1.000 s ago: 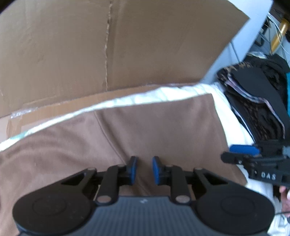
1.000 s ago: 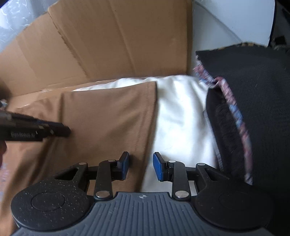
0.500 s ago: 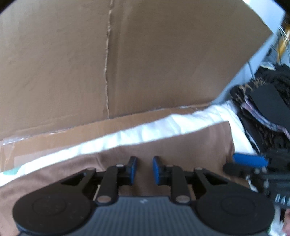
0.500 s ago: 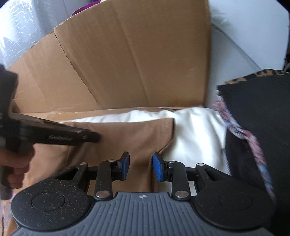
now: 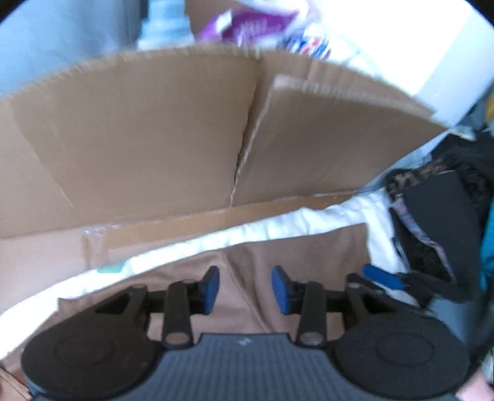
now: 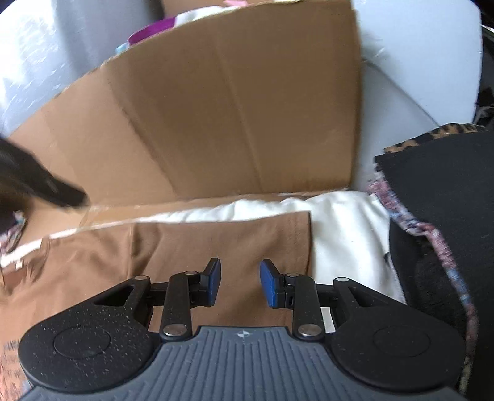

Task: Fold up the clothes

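Note:
A brown garment (image 5: 293,256) lies folded flat on a white cover (image 5: 379,234), its right edge straight in the right wrist view (image 6: 216,240). My left gripper (image 5: 246,290) hovers above the garment's middle. Its jaws are opening and nothing is between the blue pads. My right gripper (image 6: 240,285) hangs open over the garment's right part, also with nothing between its pads. The left wrist view shows the right gripper (image 5: 373,279) low at the right. The left gripper (image 6: 71,197) is a dark blur at the left edge of the right wrist view.
A big cardboard sheet (image 6: 231,123) stands upright right behind the garment. A stack of dark folded clothes (image 6: 447,216) with a patterned edge lies to the right. Purple and white packages (image 5: 253,27) show above the cardboard.
The left gripper has lifted away from the brown garment and its jaws have spread wider. The right gripper's gap is unchanged and its view has tipped up a little.

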